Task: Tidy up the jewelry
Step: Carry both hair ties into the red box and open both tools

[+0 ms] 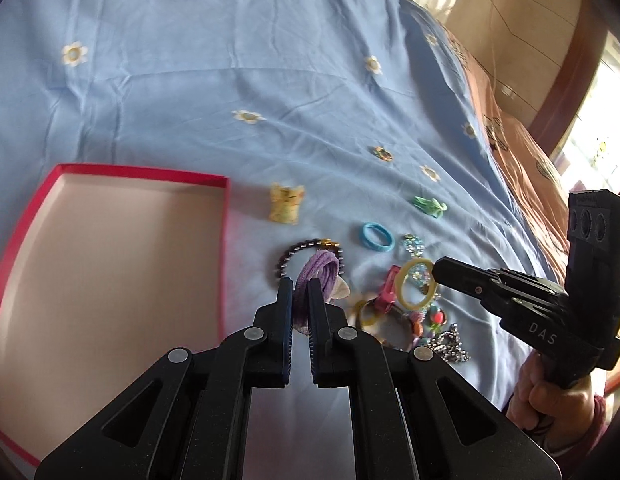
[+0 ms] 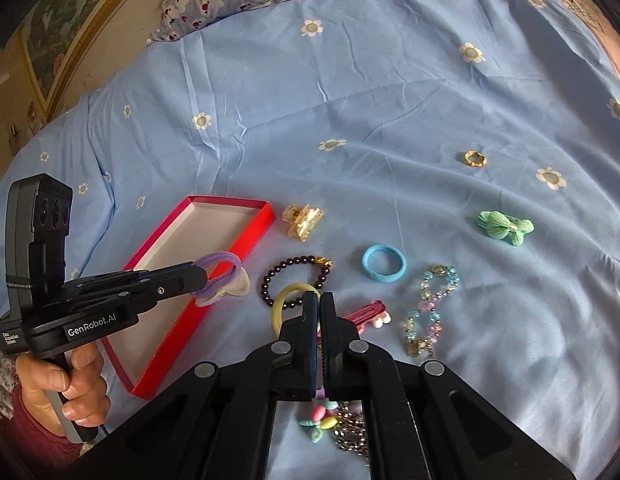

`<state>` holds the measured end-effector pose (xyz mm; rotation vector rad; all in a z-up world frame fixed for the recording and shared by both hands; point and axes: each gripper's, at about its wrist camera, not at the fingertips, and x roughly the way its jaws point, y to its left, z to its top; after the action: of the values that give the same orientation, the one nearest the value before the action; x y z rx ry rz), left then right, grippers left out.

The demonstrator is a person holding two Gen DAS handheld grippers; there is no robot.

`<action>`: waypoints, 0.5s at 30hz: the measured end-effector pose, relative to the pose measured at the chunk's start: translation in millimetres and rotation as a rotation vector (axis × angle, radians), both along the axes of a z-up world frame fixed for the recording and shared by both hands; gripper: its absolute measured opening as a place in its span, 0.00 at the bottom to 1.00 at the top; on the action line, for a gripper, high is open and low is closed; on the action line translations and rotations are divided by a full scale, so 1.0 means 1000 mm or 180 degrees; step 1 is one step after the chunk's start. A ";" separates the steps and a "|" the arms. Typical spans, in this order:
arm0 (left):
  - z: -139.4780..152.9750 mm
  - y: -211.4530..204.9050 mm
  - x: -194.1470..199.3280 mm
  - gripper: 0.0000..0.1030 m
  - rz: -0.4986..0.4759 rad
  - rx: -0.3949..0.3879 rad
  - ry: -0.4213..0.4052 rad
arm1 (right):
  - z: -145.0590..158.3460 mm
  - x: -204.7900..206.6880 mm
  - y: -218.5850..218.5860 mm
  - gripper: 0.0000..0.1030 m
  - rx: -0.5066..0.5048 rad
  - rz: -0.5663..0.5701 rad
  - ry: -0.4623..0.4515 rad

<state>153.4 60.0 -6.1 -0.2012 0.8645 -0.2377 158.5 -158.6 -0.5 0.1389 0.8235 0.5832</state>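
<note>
My left gripper (image 1: 300, 285) is shut on a purple hair tie (image 1: 318, 273) with a pale bow and holds it above the bed; it also shows in the right wrist view (image 2: 218, 276), next to the red box. My right gripper (image 2: 319, 299) is shut on a yellow ring bangle (image 2: 286, 305), seen in the left wrist view (image 1: 414, 285) lifted over the jewelry pile. The red box (image 1: 226, 240) with a pale inside lies at the left, with nothing in it.
On the blue flowered sheet lie a dark bead bracelet (image 2: 296, 280), a blue hair tie (image 2: 383, 269), a yellow claw clip (image 2: 302, 222), a green bow (image 2: 505, 227), a pastel bead bracelet (image 2: 431, 308), a small gold ring (image 2: 474, 159), a pink clip (image 2: 365, 314) and a chain pile (image 2: 351, 436).
</note>
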 end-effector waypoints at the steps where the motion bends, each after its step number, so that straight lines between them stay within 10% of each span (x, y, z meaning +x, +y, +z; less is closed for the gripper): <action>1: 0.000 0.008 -0.003 0.05 0.0052 -0.0011 0.0005 | 0.001 0.000 0.006 0.01 0.0007 0.0033 -0.0002; 15: -0.007 0.107 -0.027 0.05 0.0707 -0.0105 0.0038 | 0.000 0.004 0.110 0.01 0.0052 0.0640 0.0040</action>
<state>126.4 167.2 -12.7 -0.3274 0.8430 -0.0434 163.0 -48.8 -0.3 0.0750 0.8508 0.7788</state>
